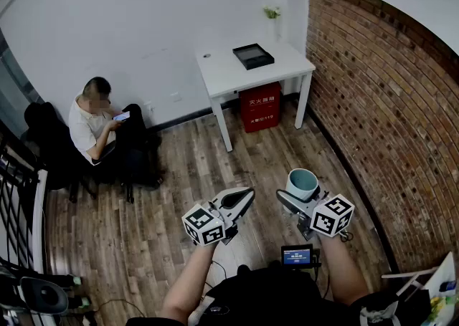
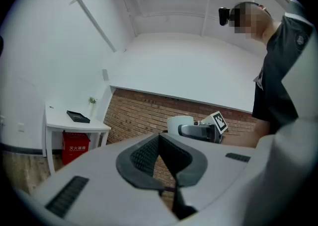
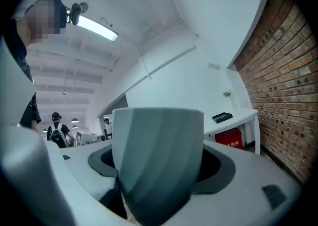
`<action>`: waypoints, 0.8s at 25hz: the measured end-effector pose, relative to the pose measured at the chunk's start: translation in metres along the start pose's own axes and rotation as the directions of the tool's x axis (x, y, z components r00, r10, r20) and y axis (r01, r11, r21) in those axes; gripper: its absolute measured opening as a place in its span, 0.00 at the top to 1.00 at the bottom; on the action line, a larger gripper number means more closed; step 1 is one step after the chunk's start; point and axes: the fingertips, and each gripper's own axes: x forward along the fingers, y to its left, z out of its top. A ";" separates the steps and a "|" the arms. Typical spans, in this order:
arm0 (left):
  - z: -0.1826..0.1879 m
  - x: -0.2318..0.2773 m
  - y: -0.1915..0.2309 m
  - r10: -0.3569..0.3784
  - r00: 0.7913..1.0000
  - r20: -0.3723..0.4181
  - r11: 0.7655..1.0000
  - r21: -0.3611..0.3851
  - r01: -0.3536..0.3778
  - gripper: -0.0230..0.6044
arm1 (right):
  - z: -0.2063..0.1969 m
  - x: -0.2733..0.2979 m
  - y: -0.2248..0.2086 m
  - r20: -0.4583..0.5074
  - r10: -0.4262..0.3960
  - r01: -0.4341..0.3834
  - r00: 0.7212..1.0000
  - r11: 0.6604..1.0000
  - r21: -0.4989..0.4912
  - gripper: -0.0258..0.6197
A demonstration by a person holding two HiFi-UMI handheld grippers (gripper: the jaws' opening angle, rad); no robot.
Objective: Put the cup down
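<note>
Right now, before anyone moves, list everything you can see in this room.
cup: one, teal, in right tool
table: one, white, far end by brick wall
tray: one, black, on table
plant: one, green, on table
box: one, red, under table
seated person: one, white shirt, left wall
screen: one, lit, at wearer's waist
floor: one, brown wood
left tool: one, white, shut, empty
right tool: one, white, shut on cup
</note>
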 end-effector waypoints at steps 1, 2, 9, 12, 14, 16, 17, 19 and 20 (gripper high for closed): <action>0.000 0.001 0.000 0.001 1.000 0.000 1.000 0.000 -0.001 0.95 | 0.000 0.000 -0.001 -0.001 0.001 -0.001 1.000 1.000 -0.002 0.34; -0.001 0.002 0.000 0.002 1.000 0.001 1.000 -0.001 -0.002 0.95 | -0.001 -0.001 -0.003 -0.003 0.001 -0.001 1.000 1.000 -0.003 0.34; -0.001 0.005 -0.001 0.007 1.000 -0.001 1.000 -0.005 -0.007 0.95 | 0.002 -0.002 -0.007 0.001 0.003 -0.003 1.000 1.000 0.009 0.34; -0.001 0.007 -0.001 0.007 1.000 -0.001 1.000 -0.003 -0.007 0.95 | 0.002 -0.004 -0.009 0.006 0.003 -0.003 1.000 1.000 0.014 0.34; -0.001 0.008 -0.001 0.007 1.000 0.000 1.000 -0.002 -0.007 0.95 | 0.002 -0.004 -0.010 0.008 0.003 -0.003 1.000 1.000 0.015 0.34; -0.001 0.008 -0.002 0.006 1.000 0.002 1.000 -0.001 -0.006 0.95 | 0.002 -0.005 -0.011 0.008 0.002 -0.002 1.000 1.000 0.014 0.34; -0.001 0.008 -0.002 0.005 1.000 0.002 1.000 0.000 -0.005 0.95 | 0.002 -0.005 -0.011 0.008 0.002 -0.002 1.000 1.000 0.016 0.34; -0.001 0.008 -0.002 0.005 1.000 0.001 1.000 -0.001 -0.005 0.95 | 0.002 -0.005 -0.011 0.009 0.002 -0.002 1.000 1.000 0.019 0.34; -0.001 0.008 -0.001 0.005 1.000 0.000 1.000 -0.002 -0.005 0.95 | 0.002 -0.005 -0.011 0.010 0.001 -0.001 1.000 1.000 0.021 0.34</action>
